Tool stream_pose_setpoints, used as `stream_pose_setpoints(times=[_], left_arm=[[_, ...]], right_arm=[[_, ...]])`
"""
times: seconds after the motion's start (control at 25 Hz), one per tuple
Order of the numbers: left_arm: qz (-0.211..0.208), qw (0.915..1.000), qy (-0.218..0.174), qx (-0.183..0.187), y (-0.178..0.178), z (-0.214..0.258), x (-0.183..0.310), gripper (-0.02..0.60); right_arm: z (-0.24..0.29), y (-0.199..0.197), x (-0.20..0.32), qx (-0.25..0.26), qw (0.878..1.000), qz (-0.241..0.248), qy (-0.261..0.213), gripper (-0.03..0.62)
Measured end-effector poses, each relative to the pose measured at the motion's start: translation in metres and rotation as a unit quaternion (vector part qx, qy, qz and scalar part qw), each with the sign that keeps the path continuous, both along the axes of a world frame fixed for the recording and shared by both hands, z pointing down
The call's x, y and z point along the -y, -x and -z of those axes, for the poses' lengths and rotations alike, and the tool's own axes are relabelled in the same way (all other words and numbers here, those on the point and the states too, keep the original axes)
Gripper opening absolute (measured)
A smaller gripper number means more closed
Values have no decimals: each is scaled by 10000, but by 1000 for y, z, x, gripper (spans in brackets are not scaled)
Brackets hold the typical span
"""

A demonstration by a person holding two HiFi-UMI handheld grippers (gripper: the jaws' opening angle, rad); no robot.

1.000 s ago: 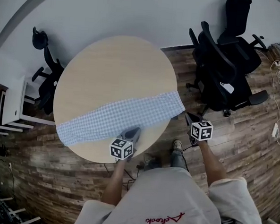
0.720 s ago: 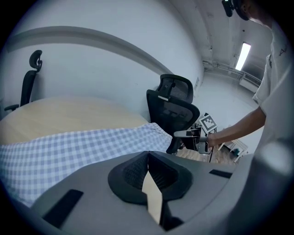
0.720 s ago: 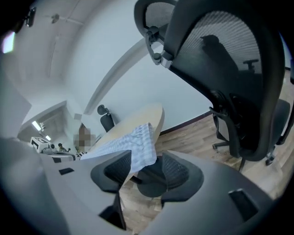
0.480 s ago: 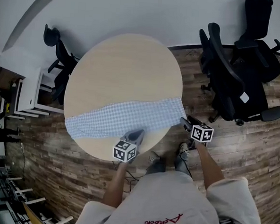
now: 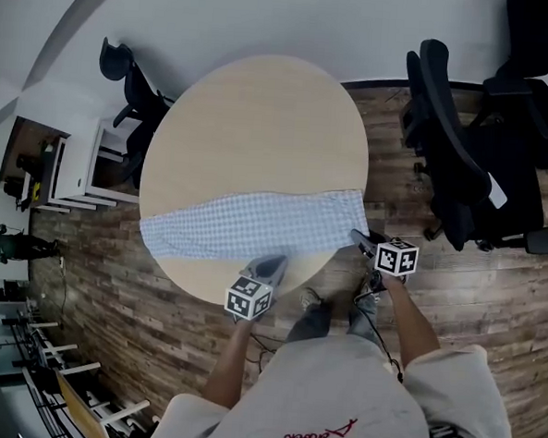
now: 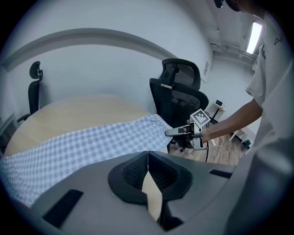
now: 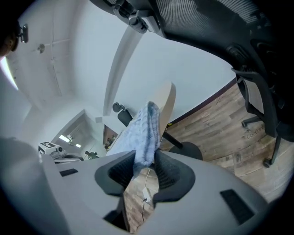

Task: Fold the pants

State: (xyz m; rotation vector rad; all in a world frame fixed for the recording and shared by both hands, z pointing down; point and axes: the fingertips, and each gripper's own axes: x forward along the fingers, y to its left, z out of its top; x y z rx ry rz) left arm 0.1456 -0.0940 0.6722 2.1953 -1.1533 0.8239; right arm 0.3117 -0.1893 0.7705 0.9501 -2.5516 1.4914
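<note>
Blue-checked pants [image 5: 255,223] across round wooden table [image 5: 261,120]

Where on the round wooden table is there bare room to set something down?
The far half of the round wooden table, between the blue-and-white checked pants and the far rim, is bare. The near side is crowded: the pants stretch rim to rim.

Checked cloth pants [image 5: 255,223], matt wooden table [image 5: 261,129]

We are noting a round wooden table [image 5: 261,120] on a dark plank floor [image 5: 501,292]; black office chairs [image 5: 452,178] are flanking it, white wall [image 5: 268,19] behind.
</note>
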Motion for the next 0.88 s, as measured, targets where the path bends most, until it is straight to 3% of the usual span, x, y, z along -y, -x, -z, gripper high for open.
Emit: stream_pose_setpoints(times=[0.16, 0.4, 0.68, 0.88], left_arm=[[-15, 10000, -17, 19, -9, 0, 5, 32], [-212, 9998, -51, 31, -34, -1, 15, 32], [-330, 9994, -113, -65, -47, 0, 20, 32], [-399, 9989, -156, -171, -43, 0, 20, 32]], right_arm=[[12, -6, 2, 225, 9997, 3, -129, 90], [28, -23, 19, 192, 9989, -175, -378, 80], [29, -62, 33, -131, 9974, -605, -376, 77], [36, -63, 35, -620, 9938, -688, -612, 77]])
